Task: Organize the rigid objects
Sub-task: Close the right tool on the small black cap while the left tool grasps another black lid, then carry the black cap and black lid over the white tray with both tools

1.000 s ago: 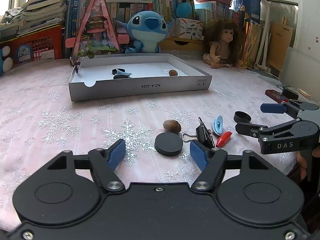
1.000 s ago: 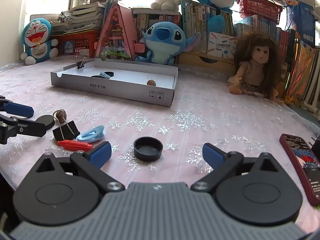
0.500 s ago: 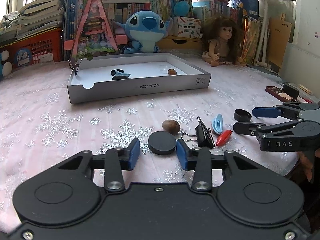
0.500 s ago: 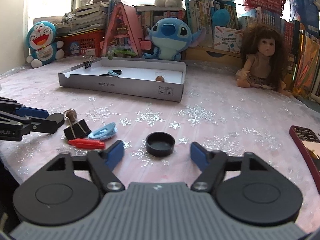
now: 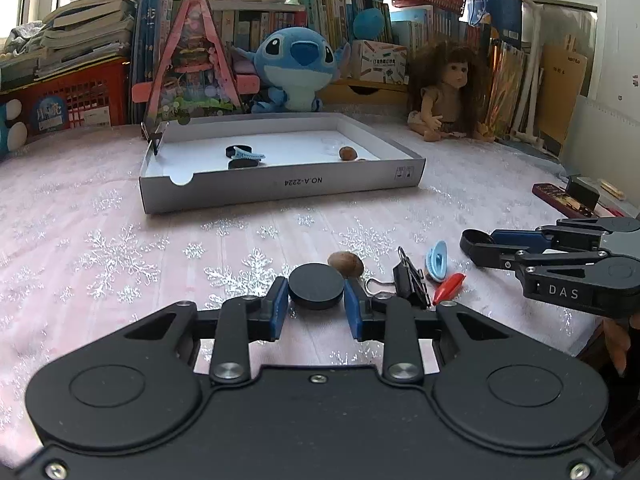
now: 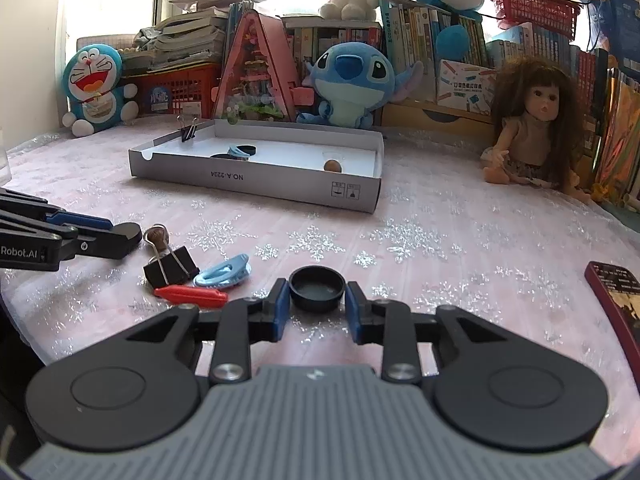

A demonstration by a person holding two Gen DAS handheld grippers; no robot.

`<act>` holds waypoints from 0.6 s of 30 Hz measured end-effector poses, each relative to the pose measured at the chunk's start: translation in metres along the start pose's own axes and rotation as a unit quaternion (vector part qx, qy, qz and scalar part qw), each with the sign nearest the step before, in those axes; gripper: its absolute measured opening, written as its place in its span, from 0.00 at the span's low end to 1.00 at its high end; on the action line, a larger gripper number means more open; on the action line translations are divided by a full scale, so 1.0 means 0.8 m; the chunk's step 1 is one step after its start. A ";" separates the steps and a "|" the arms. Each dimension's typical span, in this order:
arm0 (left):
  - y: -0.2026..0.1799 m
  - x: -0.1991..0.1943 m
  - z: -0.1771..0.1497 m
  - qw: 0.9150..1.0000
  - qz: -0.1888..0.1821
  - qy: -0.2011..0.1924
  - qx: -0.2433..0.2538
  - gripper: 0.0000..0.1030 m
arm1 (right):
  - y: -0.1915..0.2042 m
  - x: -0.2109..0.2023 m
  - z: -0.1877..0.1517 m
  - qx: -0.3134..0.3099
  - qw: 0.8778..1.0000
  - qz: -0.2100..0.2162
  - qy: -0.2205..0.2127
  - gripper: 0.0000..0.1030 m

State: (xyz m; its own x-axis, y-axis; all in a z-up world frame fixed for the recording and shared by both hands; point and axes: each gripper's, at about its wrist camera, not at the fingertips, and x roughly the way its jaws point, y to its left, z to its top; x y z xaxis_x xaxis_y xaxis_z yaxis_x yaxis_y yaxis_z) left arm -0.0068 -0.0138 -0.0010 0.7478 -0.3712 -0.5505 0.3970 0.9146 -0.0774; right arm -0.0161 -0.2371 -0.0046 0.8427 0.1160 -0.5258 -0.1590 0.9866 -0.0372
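Box (image 5: 280, 184) of white card sits mid-worktop (image 5: 100, 240), already holding two black caps, a blue clip, a nut and a binder clip on its rim. Left tongs (image 5: 316, 304) are closing on a flat black disc (image 5: 316, 286); right tongs (image 6: 317, 307) are closing on an upturned black cap (image 6: 317, 289). Binder clip (image 6: 170, 266), blue clip (image 6: 222, 274), red clip (image 6: 190, 296) and nut (image 5: 346, 263) remain outside, by my reading roughly half the sorting.
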 end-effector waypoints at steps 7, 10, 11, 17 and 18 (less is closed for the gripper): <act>0.005 0.001 0.009 1.000 0.011 -0.004 -0.010 0.27 | 0.000 0.000 0.005 -0.001 1.000 -0.003 -0.005 0.34; 0.010 0.003 0.014 1.000 0.016 -0.003 -0.018 0.27 | -0.001 0.000 0.009 0.001 1.000 -0.006 -0.006 0.34; 0.012 0.003 0.017 1.000 0.017 -0.004 -0.021 0.27 | -0.002 0.000 0.010 0.001 1.000 -0.007 -0.007 0.34; 0.023 0.006 0.035 0.999 0.027 -0.013 -0.031 0.27 | -0.009 0.002 0.025 0.011 1.000 -0.013 -0.011 0.34; 0.026 0.007 0.039 0.999 0.029 -0.013 -0.034 0.27 | -0.010 0.003 0.027 0.012 1.000 -0.014 -0.011 0.34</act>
State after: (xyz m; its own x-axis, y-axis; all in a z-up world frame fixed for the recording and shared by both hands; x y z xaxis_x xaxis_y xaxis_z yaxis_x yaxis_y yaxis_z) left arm 0.0222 -0.0021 0.0199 0.7820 -0.3212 -0.5342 0.3165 0.9429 -0.1036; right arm -0.0014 -0.2422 0.0130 0.8581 0.0902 -0.5056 -0.1225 0.9920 -0.0310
